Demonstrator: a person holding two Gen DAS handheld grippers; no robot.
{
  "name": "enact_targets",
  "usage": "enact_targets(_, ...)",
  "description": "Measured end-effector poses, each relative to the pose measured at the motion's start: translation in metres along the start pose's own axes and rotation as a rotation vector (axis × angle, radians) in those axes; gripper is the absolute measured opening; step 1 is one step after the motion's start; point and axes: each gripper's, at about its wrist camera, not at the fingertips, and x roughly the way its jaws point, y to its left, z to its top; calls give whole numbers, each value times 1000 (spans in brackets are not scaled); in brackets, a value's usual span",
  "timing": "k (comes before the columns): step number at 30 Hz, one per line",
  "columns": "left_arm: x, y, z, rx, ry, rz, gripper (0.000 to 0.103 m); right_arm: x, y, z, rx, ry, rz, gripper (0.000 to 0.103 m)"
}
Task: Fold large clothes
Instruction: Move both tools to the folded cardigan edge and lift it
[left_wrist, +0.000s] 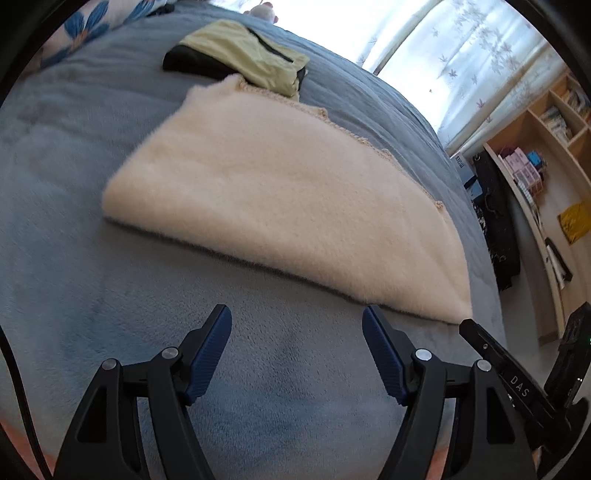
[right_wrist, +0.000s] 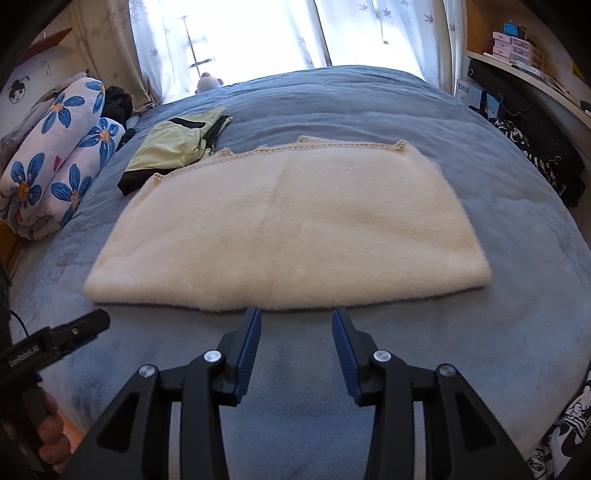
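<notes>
bed: blue fleece cover (right_wrist: 517, 229) | window: bright daylight through sheer leaf-print curtains (right_wrist: 258, 33) | right side: pale wooden shelves (left_wrist: 554, 122) with boxes and books | left side: rolled blue-flower quilt (right_wrist: 55, 158) | wall: cream

In the right wrist view, a broad strip of bare blue bed (right_wrist: 517, 295) runs across the lower frame, open between the right claw (right_wrist: 295, 317) and the near edge of the folded cream garment (right_wrist: 288, 229), which fills the middle. The left claw (right_wrist: 85, 325) juts in at lower left, just beside that strip. Upper left is crowded: a floral rolled quilt (right_wrist: 59, 158) and a folded yellow-green garment (right_wrist: 177, 144) (touching the cream one's far corner). At the right edge, a black bag (right_wrist: 535, 155) and shelves (left_wrist: 554, 122) hem in the bedside. The far bed, upper centre, lies open up to the curtains (right_wrist: 258, 33).
</notes>
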Motion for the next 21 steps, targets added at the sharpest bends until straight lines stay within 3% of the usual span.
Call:
enact_targets(10, 47, 44, 15, -155, -36, -76, 72, 44, 4, 7, 18, 44, 57, 40)
enact_targets(21, 85, 59, 73, -188, -149, -51, 69, 71, -4, 24, 33, 45, 43, 40)
